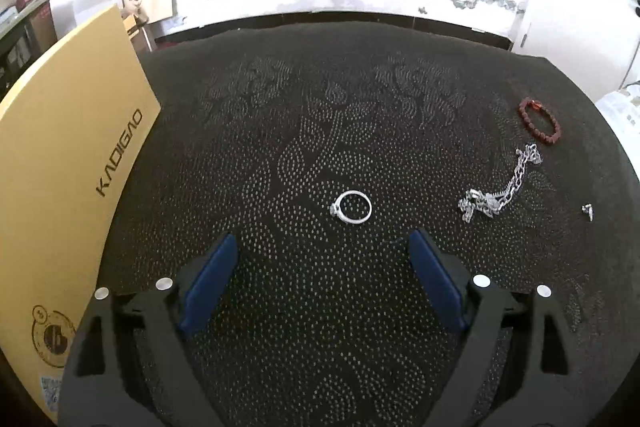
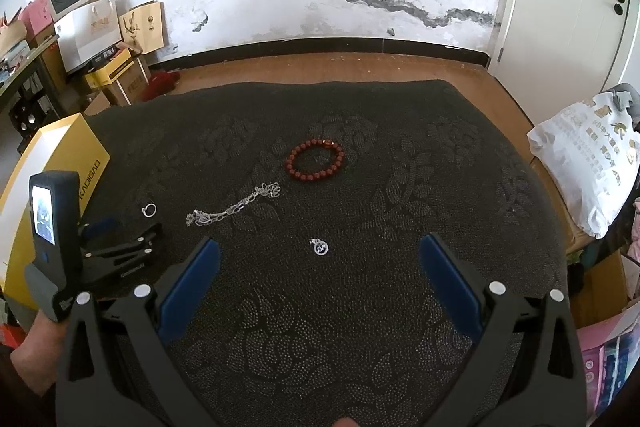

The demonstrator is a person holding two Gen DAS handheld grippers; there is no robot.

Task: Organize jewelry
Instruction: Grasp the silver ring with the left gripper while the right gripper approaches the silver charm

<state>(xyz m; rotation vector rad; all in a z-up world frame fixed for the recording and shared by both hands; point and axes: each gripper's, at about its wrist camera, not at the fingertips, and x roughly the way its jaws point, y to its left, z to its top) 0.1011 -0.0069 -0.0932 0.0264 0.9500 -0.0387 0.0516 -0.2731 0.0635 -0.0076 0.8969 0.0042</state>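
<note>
Dark cloth [image 1: 304,131], yellow "KADIGAO" box [image 1: 72,155]

The left gripper [image 1: 322,243] hangs over a dark patterned cloth [image 1: 280,131], its blue pads [image 1: 212,279] spread wide with nothing between them. A silver ring [image 1: 352,207] lies flat on the cloth just beyond the fingertips. Toward the cloth's right edge lie a silver chain [image 1: 498,189], a red bead bracelet [image 1: 540,123] and a small silver piece [image 1: 587,211]. A yellow box [image 1: 68,155] sits at the left edge.
</note>
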